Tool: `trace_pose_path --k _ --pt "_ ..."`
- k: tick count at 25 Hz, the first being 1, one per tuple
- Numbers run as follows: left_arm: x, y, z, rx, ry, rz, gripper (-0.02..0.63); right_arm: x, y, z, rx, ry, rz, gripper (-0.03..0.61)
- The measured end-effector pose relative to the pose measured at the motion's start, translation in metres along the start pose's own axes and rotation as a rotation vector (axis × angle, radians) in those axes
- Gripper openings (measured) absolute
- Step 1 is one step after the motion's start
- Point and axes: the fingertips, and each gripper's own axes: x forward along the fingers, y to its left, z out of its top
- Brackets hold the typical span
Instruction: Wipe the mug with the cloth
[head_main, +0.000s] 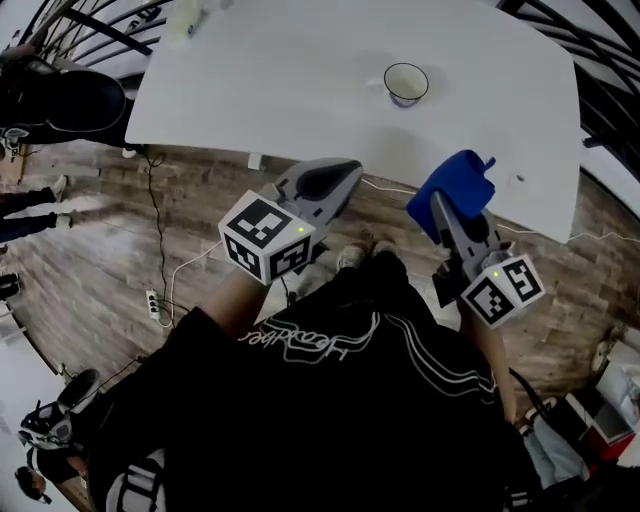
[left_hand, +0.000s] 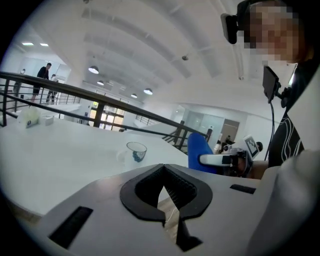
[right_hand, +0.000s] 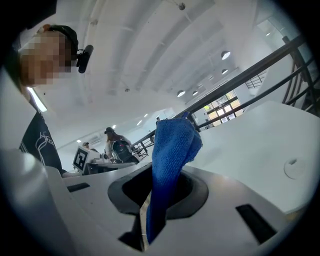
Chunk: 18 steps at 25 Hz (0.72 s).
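A white mug (head_main: 405, 84) with a dark rim stands on the white table (head_main: 300, 80), toward its right side; it shows small in the left gripper view too, mug (left_hand: 135, 151). My right gripper (head_main: 452, 205) is shut on a blue cloth (head_main: 455, 192), which sticks up out of the jaws, cloth (right_hand: 172, 150). It hovers off the table's near edge, below and right of the mug. My left gripper (head_main: 335, 172) is shut with nothing in it, held off the near edge, left of the cloth. In its own view, the left gripper (left_hand: 165, 192) points over the table.
A pale object (head_main: 192, 18) lies at the table's far left corner. A small round mark (head_main: 519, 179) sits on the table's right part. Wooden floor with a white cable and power strip (head_main: 152, 300) lies below. Black railings (head_main: 80, 25) run behind the table. People stand at far left.
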Motion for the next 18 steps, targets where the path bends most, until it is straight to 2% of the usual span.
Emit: trace_pose_path --k 3,7,10,14,18 --pt "0.018 0.006 0.001 -0.033 0.032 0.023 0.006 0.001 -0.02 0.005 0.025 0.002 0.011 0.054" --pt "0.025 0.011 0.013 -0.011 0.045 0.064 0.006 0.003 -0.028 0.016 0.008 0.022 0.045 0.054" --pt "0.035 0.024 0.015 0.001 0.06 0.064 0.006 0.009 -0.033 0.02 0.004 0.036 0.046 0.054" --pt "0.066 0.052 0.011 -0.021 0.098 0.051 0.006 0.029 -0.057 0.019 0.066 0.035 0.008 0.054" --pt "0.082 0.08 0.012 -0.009 0.127 -0.003 0.006 0.057 -0.067 0.018 0.186 -0.03 -0.038 0.054"
